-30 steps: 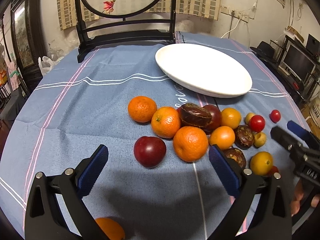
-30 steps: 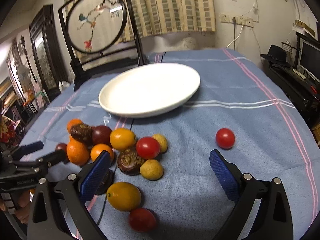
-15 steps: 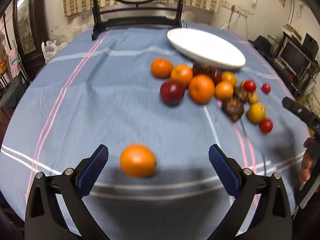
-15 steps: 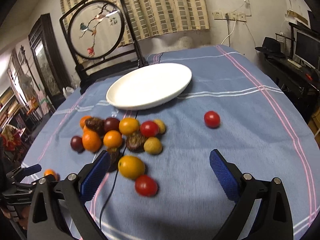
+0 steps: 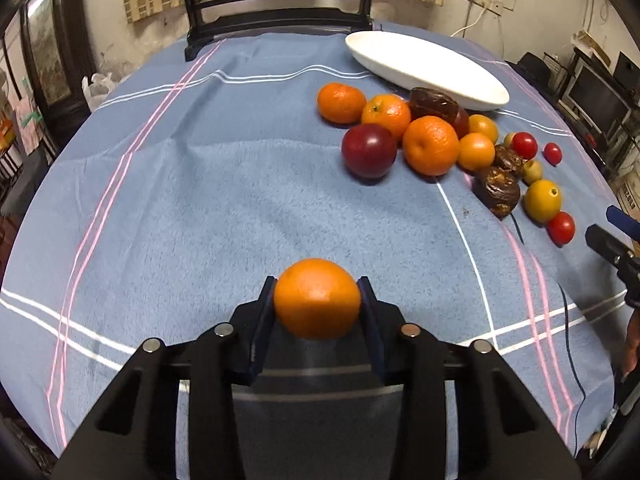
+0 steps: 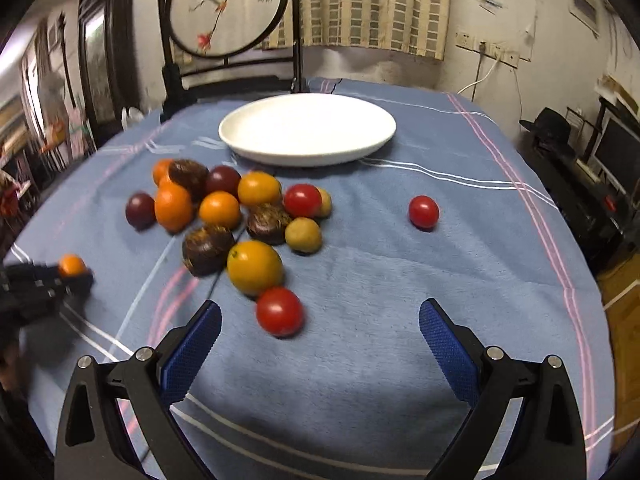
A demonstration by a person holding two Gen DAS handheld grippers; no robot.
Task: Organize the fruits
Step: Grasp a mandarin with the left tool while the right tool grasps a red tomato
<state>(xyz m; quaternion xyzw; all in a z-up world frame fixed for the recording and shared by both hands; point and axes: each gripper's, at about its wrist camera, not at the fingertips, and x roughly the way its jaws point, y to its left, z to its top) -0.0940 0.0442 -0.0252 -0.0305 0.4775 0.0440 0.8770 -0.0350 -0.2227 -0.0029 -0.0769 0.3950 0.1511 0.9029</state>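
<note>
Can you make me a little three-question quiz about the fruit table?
1. True or false: the white plate already has fruit on it.
2. What does the left hand-held gripper hold? A) a cherry tomato B) an orange C) a plum
3. Fill in: the right hand-held gripper is ____, with nothing between its blue pads.

Key: 1 false, the plate is bare. 2 B, the pads press both sides of the orange. 3 open; the nearest red cherry tomato lies on the blue cloth just ahead of it.
</note>
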